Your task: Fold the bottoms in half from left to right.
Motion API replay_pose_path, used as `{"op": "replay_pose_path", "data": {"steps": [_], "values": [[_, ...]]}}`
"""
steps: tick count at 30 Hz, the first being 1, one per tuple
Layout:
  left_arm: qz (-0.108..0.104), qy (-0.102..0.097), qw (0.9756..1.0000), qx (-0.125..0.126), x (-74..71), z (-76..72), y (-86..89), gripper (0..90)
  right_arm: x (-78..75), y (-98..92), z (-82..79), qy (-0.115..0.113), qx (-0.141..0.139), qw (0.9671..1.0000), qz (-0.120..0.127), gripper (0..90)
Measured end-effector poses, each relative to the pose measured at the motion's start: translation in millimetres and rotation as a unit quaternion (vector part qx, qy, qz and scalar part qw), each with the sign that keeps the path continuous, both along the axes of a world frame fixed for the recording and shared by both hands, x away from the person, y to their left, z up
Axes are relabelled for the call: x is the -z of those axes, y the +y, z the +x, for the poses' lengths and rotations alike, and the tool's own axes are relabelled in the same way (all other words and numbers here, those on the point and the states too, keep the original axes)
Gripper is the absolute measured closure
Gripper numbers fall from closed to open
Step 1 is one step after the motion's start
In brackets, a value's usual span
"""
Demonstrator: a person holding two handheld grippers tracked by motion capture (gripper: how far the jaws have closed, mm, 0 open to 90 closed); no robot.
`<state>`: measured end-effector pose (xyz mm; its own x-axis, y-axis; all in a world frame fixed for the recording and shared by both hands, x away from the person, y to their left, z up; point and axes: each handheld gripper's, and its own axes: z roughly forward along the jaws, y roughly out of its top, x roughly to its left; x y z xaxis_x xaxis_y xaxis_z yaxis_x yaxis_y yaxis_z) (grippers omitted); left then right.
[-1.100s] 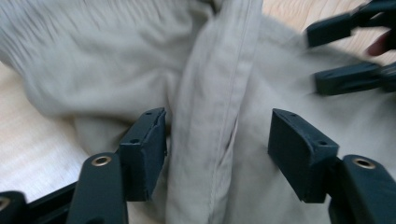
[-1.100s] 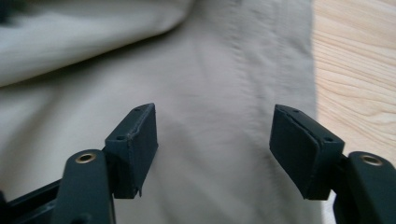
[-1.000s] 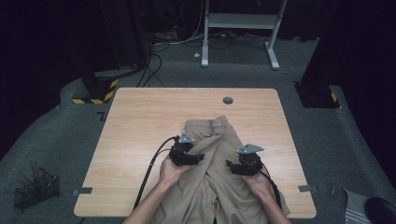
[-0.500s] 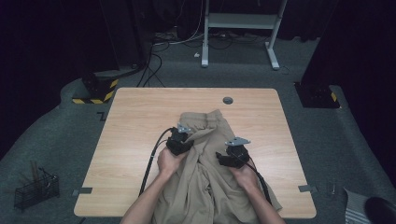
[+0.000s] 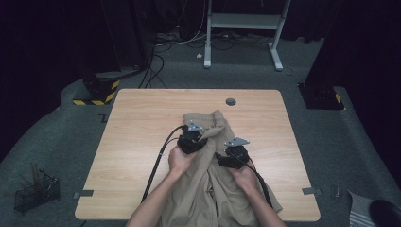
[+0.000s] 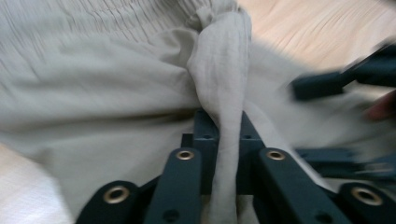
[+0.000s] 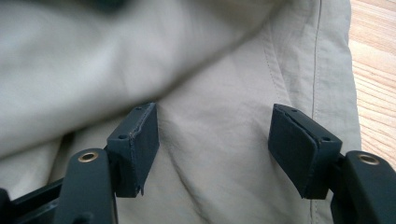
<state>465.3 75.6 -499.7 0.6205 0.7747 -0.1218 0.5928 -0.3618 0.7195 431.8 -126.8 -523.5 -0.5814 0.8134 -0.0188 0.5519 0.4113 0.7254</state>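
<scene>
A pair of crumpled beige cotton trousers (image 5: pixel 208 184) lies on the light wooden tabletop (image 5: pixel 137 127), its gathered waistband nearest the small round grey grommet (image 5: pixel 231 101) at the far edge. The left gripper (image 6: pixel 223 140) has just been closing and is clamped on a pinched-up fold of the cloth near that waistband. The right gripper (image 7: pixel 215 140) rests on flat fabric beside a seam, jaws apart, farther from the grommet
</scene>
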Motion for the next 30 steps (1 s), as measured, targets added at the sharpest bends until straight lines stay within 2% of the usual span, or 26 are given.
{"op": "replay_pose_path", "data": {"steps": [1, 3, 6, 9, 11, 13, 15, 19, 21, 23, 26, 30], "values": [[-0.003, 0.005, 1.0000, -0.004, 3.4, 0.1, 0.5, 75.3, 0.0, -0.1, 0.0, 0.000, 0.000, 1.0000, 0.000, 33.2], [-0.011, 0.001, 0.9999, -0.006, 2.2, -3.9, 4.5, 64.1, -0.1, -0.6, -0.2, 0.002, -0.001, 1.0000, 0.001, 33.1], [-0.010, -0.022, 0.9997, -0.005, -10.7, -18.8, 14.5, 49.6, -2.2, -4.2, -2.8, 0.003, -0.005, 1.0000, -0.002, 33.1], [-0.020, -0.030, 0.9993, -0.001, -20.3, -36.9, 28.5, 42.9, -12.0, -13.9, -17.0, -0.021, -0.005, 0.9997, 0.014, 34.1], [-0.026, -0.028, 0.9993, 0.001, -19.9, -48.3, 37.0, 42.1, -17.5, -21.0, -27.0, -0.029, -0.009, 0.9995, 0.005, 33.7], [-0.029, -0.016, 0.9994, 0.003, -14.3, -56.4, 42.8, 44.7, -19.1, -28.5, -36.6, -0.028, -0.016, 0.9994, -0.009, 33.8], [-0.030, -0.006, 0.9995, 0.000, -5.9, -61.3, 45.7, 52.9, -16.9, -35.7, -43.7, -0.015, -0.019, 0.9997, -0.010, 33.8], [-0.023, 0.009, 0.9997, -0.007, 10.0, -59.1, 42.8, 68.3, -4.3, -41.3, -45.0, 0.006, -0.018, 0.9996, -0.019, 33.7], [-0.021, 0.011, 0.9996, -0.014, 13.3, -55.4, 41.5, 73.9, -2.4, -40.4, -42.9, 0.009, -0.009, 0.9999, -0.004, 33.5], [-0.011, 0.010, 0.9997, -0.019, 14.1, -49.9, 41.0, 77.3, -1.1, -36.2, -39.8, 0.000, -0.007, 1.0000, -0.004, 33.5], [0.017, -0.001, 0.9992, -0.037, 13.6, -35.5, 42.4, 80.9, -0.4, -28.6, -30.9, 0.001, 0.002, 1.0000, 0.001, 33.5], [0.025, 0.005, 0.9966, -0.078, 12.1, -9.3, 53.1, 82.7, -0.2, -14.3, -12.6, 0.000, 0.014, 0.9999, 0.001, 33.5]]}}
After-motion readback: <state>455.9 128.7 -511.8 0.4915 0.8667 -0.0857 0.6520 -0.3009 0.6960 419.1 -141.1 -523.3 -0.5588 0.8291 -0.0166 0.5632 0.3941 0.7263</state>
